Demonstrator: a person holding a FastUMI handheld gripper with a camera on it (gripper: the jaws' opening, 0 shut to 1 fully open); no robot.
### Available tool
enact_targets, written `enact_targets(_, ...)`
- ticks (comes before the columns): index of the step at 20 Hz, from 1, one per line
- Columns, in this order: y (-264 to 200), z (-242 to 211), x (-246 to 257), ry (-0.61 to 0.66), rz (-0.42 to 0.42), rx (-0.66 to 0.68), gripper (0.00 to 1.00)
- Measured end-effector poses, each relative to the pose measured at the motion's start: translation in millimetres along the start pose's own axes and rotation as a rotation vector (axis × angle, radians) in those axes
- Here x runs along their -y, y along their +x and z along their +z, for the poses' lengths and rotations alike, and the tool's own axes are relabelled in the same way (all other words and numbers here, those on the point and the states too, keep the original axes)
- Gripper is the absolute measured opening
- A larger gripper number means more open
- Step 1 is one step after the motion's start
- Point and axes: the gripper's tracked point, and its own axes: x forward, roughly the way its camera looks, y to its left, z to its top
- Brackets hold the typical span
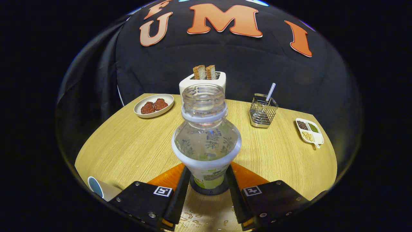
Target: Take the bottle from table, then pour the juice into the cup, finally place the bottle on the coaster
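Clamping bottle (206,141) upright on coaster (209,190) | gripper (206,187) is grasping base | risk: releasing crookedly is tipping uncapped bottle near table (128,148) edge

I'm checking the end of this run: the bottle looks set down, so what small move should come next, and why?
Probably open the gripper and draw straight back. The uncapped bottle stands upright between the fingers, its base on the dark coaster, and looks nearly empty, so pouring seems done. The cup sits off beside the left finger, with drops on the table nearby. Back out gently to avoid tipping it.
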Motion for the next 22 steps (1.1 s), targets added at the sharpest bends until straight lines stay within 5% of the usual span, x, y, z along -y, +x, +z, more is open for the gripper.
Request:
enact_targets(7,-39,-2,6,-0.013,-0.021,0.014,0.97)
enact_targets(22,-273,105,77,0.084,-0.156,0.360,0.97)
